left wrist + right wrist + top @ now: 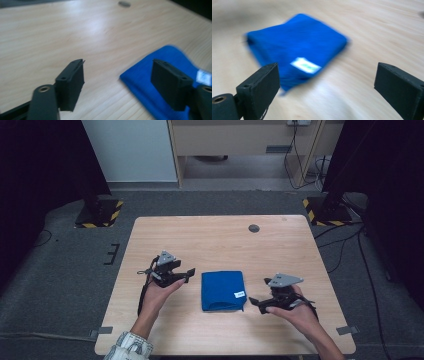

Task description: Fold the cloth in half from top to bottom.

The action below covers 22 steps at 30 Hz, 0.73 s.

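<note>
- High view: folded blue cloth square with white tag lies mid light wooden desk, already folded.
- Left gripper, right gripper: jaws wide, empty, flanking cloth; folding looks done.

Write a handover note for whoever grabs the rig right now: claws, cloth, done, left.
Left claw: open, nothing in it, just left of the folded blue cloth, apart from it.
Right claw: open, nothing in it, by the cloth's near right corner, not touching.
Cloth: lies flat and folded at mid table, white tag on top near its right edge.
Done: the cloth sits as a neat square.
Left: neither claw has a grip on it; whatever comes next starts from a fresh grasp.
</note>
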{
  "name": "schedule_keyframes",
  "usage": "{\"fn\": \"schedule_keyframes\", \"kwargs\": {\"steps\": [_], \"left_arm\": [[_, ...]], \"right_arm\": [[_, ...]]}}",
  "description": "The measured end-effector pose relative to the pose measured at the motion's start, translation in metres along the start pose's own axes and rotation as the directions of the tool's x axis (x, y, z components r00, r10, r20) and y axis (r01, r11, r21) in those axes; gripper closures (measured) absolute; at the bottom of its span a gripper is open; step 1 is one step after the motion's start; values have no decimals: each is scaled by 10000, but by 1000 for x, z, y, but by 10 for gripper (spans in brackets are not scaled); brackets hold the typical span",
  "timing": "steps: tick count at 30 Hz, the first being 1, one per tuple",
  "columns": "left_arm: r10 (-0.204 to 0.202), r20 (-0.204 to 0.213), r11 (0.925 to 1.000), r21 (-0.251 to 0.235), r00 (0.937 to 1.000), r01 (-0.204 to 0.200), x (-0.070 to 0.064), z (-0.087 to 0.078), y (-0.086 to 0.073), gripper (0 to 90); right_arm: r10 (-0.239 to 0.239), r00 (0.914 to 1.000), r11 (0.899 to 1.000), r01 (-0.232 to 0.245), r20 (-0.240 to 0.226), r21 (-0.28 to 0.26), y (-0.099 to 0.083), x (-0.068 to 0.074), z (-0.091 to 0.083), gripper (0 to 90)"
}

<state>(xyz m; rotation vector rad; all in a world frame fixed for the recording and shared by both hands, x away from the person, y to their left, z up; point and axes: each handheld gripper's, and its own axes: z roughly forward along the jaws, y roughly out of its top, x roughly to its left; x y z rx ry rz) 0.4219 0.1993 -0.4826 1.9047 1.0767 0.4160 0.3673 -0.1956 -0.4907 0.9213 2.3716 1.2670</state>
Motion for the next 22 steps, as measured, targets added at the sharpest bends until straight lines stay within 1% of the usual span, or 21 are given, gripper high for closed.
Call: {"fn": "schedule_keyframes", "kwargs": {"steps": [1, 3, 4, 5, 6, 8, 9, 11, 12, 13, 14, 16, 17, 18, 19, 22], "left_arm": [[72, -198, 9998, 191, 9998, -69, 3, 0, -4, 225], [283, -526, 9972, 713, 9982, -246, 10, 2, -14, 194], [311, -574, 9958, 876, 9979, -260, 12, 3, -17, 174], [310, -627, 9937, 1098, 9975, -240, 15, 5, -21, 161], [368, -710, 9907, 1333, 9968, -270, 17, 6, -24, 139], [525, -895, 9831, 1794, 9946, -357, 23, 11, -32, 108], [488, -912, 9816, 1882, 9946, -309, 24, 12, -34, 99], [363, -838, 9771, 2122, 9958, -178, 26, 16, -40, 78], [385, -864, 9746, 2234, 9955, -183, 26, 17, -41, 71], [526, -938, 9716, 2348, 9942, -293, 26, 19, -43, 68], [687, -978, 9721, 2302, 9928, -446, 26, 19, -44, 55], [762, -1049, 9731, 2247, 9916, -510, 24, 20, -45, 46], [785, -1084, 9740, 2202, 9910, -531, 24, 20, -46, 40], [801, -1091, 9762, 2097, 9908, -558, 24, 21, -47, 31], [809, -1084, 9780, 2003, 9908, -580, 24, 22, -48, 15], [816, -1076, 9776, 2023, 9908, -585, 25, 22, -48, 5]], "right_arm": [[227, 9994, 9997, -226, 266, -30, -3, -8, -2, 65], [591, 9941, 9982, -595, 914, 15, -9, -22, -3, 68], [851, 9890, 9961, -871, 1209, 111, -13, -31, -2, 68], [1060, 9847, 9937, -1099, 1382, 209, -16, -35, -1, 68], [1176, 9798, 9913, -1255, 1619, 396, -20, -41, 1, 73], [1452, 9670, 9834, -1643, 2093, 770, -27, -51, 5, 83], [1429, 9633, 9810, -1683, 2274, 965, -30, -56, 7, 82], [1600, 9537, 9749, -1932, 2547, 1110, -33, -62, 8, 88], [1694, 9497, 9719, -2053, 2635, 1152, -35, -65, 9, 83], [1728, 9470, 9706, -2105, 2710, 1168, -36, -66, 10, 81], [1700, 9435, 9702, -2109, 2843, 1196, -38, -68, 11, 81], [1830, 9373, 9641, -2301, 2966, 1324, -41, -72, 13, 76], [1807, 9366, 9624, -2312, 3002, 1422, -43, -73, 15, 67], [1734, 9360, 9641, -2248, 3065, 1413, -43, -72, 15, 58], [1758, 9353, 9641, -2267, 3070, 1385, -44, -72, 16, 56], [1756, 9345, 9646, -2261, 3096, 1354, -44, -72, 17, 43]]}}
